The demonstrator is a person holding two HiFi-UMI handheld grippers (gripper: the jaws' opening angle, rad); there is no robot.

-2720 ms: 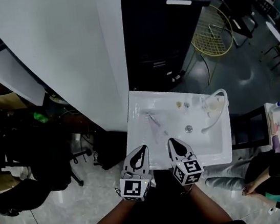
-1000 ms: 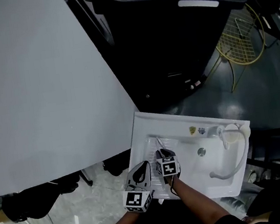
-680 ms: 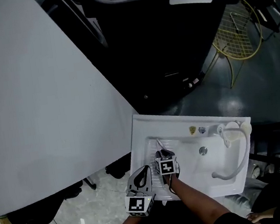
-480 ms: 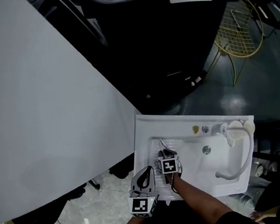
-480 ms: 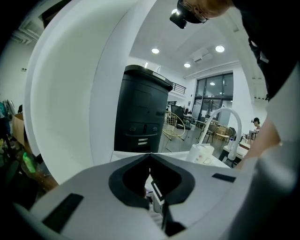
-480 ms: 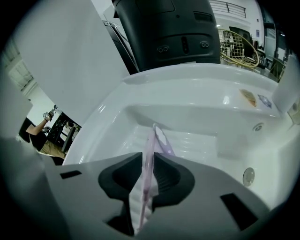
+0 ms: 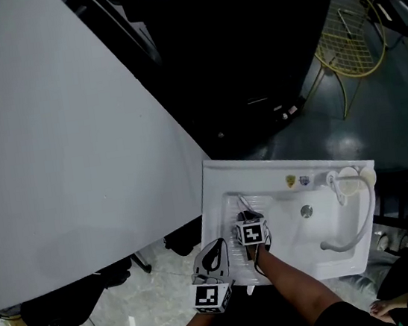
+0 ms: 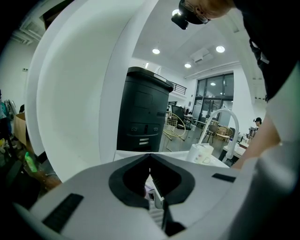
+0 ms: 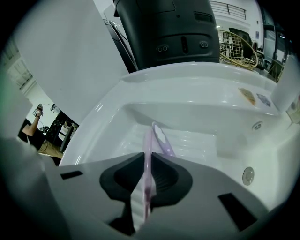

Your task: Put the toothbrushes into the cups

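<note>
right tongs (image 9: 146, 161): clamped shut on pink toothbrush (image 9: 148, 140), its handle running out past the tips, low over the white sink (image 9: 197, 89) basin | lilac toothbrush (image 9: 162, 139): just beside the pink one, touching or not unclear | left tongs (image 8: 150, 158): tips together, nothing between, at the sink's near-left corner

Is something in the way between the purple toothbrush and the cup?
Nothing visible blocks it. The right gripper holds the toothbrush in the open sink basin; only the faucet stands close beside the cup at its corner.
</note>
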